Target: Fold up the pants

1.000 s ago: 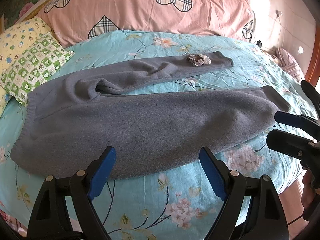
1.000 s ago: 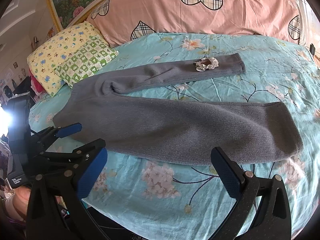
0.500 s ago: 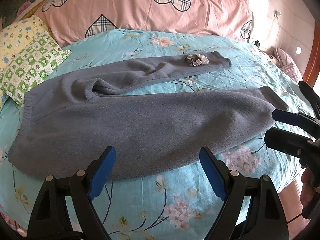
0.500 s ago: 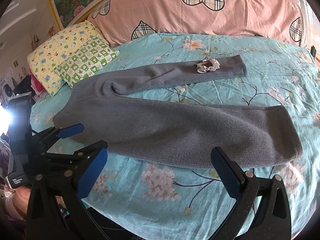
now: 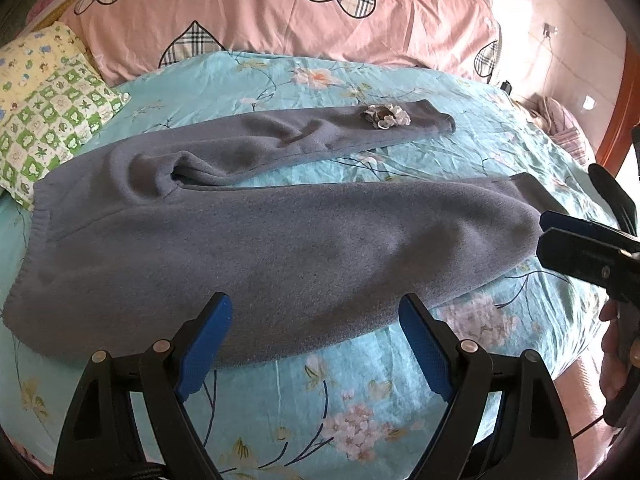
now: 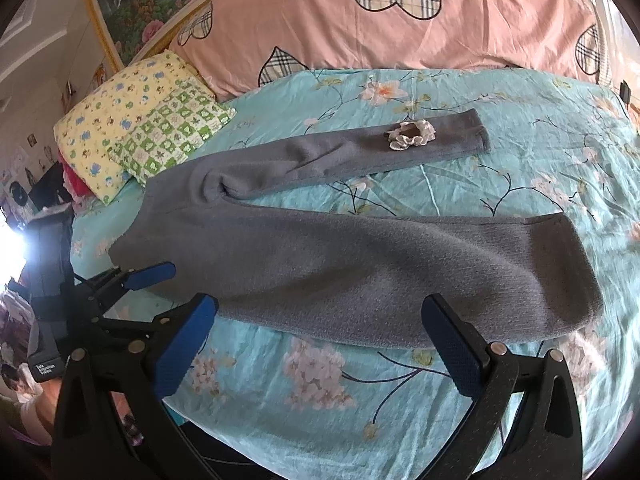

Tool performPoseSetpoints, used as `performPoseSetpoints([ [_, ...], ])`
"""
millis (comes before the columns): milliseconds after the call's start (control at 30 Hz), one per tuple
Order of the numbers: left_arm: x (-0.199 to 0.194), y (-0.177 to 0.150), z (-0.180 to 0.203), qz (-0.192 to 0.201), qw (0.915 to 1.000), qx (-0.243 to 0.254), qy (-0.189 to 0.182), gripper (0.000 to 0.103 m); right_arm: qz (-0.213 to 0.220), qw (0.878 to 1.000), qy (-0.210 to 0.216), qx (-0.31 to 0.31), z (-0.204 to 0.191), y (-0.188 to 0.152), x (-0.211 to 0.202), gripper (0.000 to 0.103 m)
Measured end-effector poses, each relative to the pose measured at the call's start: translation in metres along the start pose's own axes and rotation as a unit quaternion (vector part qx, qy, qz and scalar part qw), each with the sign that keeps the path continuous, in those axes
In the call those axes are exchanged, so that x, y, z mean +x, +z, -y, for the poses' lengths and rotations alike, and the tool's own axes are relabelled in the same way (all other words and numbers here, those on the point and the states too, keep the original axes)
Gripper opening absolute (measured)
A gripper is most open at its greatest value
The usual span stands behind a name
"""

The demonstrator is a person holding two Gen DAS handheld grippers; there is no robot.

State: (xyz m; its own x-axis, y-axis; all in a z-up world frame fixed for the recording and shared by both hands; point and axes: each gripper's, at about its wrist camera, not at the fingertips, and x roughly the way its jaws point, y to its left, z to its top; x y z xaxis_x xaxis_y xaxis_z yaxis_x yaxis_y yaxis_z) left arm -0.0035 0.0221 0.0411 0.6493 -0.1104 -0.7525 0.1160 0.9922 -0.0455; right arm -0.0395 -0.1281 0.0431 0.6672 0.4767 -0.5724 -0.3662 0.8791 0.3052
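Observation:
Grey fleece pants lie spread flat on the bed, waistband to the left, legs splayed to the right; they also show in the right wrist view. A white flower trim sits near the far leg's cuff. My left gripper is open and empty, just above the near edge of the near leg. My right gripper is open and empty, hovering before the near leg's lower edge. In the left wrist view, the right gripper shows by the near leg's cuff.
The bed has a turquoise floral sheet. A pink quilt with plaid hearts lies along the back. A yellow and green checked pillow sits at the back left. The bed's front edge is just under the grippers.
Both grippers have drifted slightly closer to the pants. The pants have not moved and both grippers stay open.

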Motion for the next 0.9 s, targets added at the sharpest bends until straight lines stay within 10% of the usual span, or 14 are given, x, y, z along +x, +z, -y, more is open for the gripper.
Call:
performPoseSetpoints([
  [900,0.053,0.117,-0.041,-0.02,0.997,0.067,-0.034,0.086,-0.041,0.999,0.002,0.004,0.06,0.102,0.046,0.1],
])
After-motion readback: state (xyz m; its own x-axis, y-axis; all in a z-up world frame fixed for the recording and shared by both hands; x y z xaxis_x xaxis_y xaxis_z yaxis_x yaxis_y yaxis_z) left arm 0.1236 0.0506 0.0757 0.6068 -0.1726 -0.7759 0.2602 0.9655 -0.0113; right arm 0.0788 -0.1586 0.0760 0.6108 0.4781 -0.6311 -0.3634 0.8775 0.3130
